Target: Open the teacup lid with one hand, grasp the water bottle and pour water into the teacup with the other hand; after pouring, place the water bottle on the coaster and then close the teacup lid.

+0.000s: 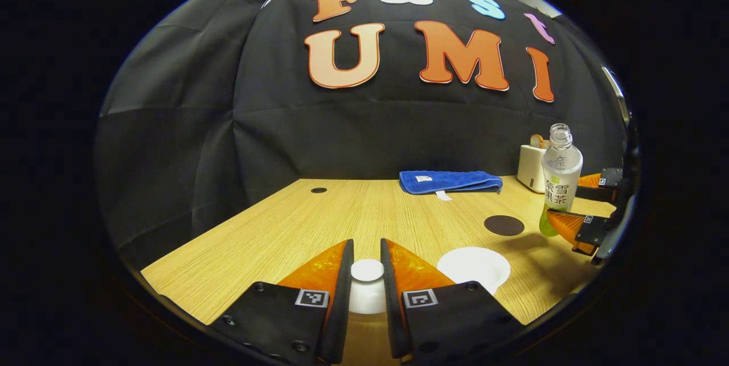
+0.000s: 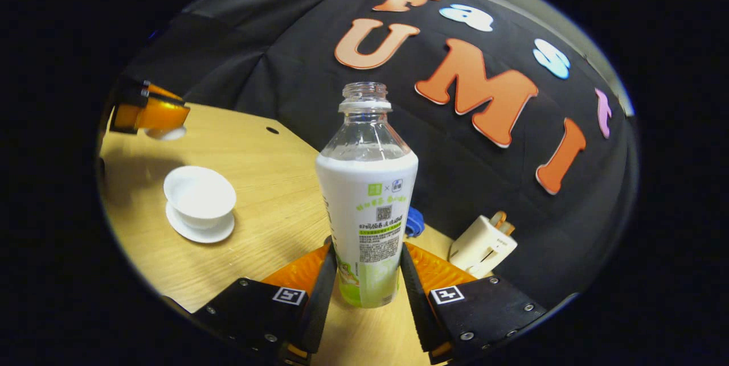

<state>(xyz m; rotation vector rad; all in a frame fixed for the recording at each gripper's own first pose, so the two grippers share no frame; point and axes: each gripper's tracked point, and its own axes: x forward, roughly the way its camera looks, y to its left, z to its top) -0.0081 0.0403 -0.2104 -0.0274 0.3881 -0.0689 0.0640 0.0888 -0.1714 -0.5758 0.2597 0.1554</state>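
The left gripper [image 1: 367,275] is clamped on the teacup lid [image 1: 367,283], both fingers pressing its small knob, and holds it above the near part of the wooden table [image 1: 319,218]. Just to the right sits the open teacup [image 1: 474,266] on its saucer. Farther right, the right gripper [image 2: 364,275] grips the water bottle [image 2: 367,195] low on its labelled body, upright and uncapped, raised near the dark round coaster [image 1: 504,225]. The lid and cup look like glazed ceramic: smooth, slippery and easy to chip, so the knob is the sound place to hold. The bottle looks like thin plastic, light and apt to dent under a hard squeeze; the low hold will likely make tipping it less steady. A folded blue towel [image 1: 450,181] and a white box [image 1: 532,168] lie at the far side.
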